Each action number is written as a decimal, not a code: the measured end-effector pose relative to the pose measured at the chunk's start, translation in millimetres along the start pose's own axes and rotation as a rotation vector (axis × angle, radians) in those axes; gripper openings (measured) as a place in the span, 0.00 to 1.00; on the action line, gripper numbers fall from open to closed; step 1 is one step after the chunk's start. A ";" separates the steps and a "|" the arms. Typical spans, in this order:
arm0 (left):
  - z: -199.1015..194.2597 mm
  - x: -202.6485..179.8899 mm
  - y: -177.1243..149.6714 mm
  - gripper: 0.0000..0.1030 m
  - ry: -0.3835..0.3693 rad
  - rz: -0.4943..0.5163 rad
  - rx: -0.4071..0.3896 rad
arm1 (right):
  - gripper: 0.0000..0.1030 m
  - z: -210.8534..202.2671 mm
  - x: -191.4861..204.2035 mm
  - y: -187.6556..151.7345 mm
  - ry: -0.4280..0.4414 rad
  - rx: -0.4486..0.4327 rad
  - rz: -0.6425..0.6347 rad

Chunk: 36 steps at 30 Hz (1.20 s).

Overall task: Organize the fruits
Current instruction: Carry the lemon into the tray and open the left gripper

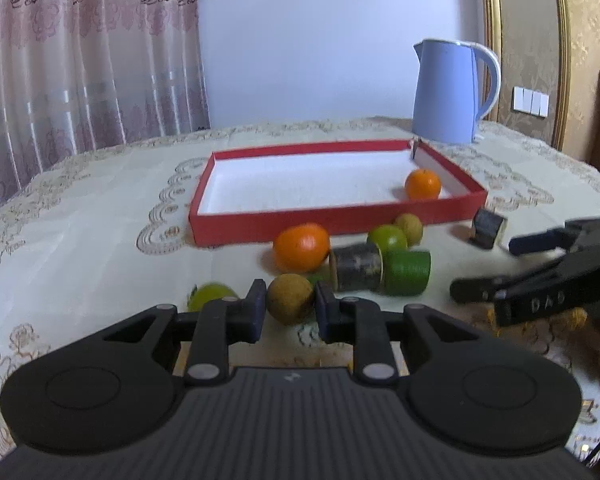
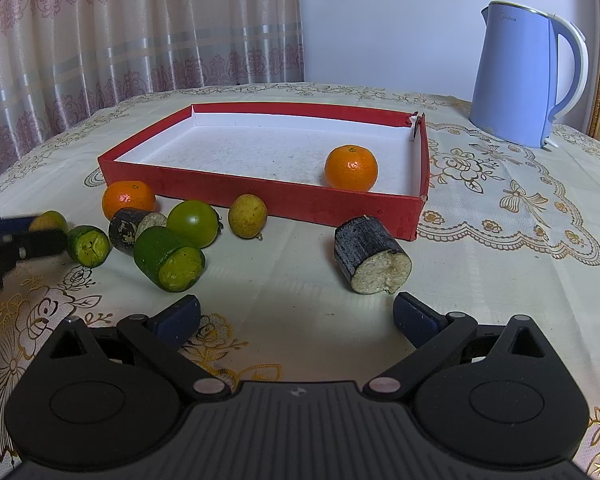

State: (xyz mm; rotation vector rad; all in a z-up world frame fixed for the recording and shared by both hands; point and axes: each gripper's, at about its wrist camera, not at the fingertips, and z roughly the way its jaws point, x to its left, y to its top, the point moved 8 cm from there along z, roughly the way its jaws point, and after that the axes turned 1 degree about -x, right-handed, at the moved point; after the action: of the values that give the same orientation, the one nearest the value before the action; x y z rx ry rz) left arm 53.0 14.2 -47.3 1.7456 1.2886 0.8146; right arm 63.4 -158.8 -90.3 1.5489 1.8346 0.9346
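Observation:
A red tray with a white floor holds one orange. In front of it lie another orange, a green round fruit, a yellow-brown round fruit, green cut pieces and dark cane pieces. My left gripper is shut on a yellow-brown round fruit just above the cloth. My right gripper is open and empty, just short of the near dark cane piece; it also shows in the left wrist view.
A light blue kettle stands behind the tray at the right. A patterned cloth covers the table. Curtains hang behind at the left, a wall with switches at the right.

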 end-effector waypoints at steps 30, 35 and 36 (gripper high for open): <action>167.4 36.0 79.3 0.22 0.073 -0.058 0.148 | 1.00 0.1 0.4 -0.2 -0.003 0.001 -0.004; 179.5 39.8 75.6 0.23 0.113 -0.043 0.208 | 1.00 0.1 -0.1 -0.7 -0.004 0.001 -0.006; 181.0 41.3 75.1 0.23 0.115 -0.049 0.215 | 1.00 0.1 0.0 -0.6 -0.004 0.001 -0.006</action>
State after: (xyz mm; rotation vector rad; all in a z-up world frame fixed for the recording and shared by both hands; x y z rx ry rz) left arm 252.1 1.2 -65.0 1.8478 1.5386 0.7815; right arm 63.1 -158.9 -90.9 1.5447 1.8361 0.9268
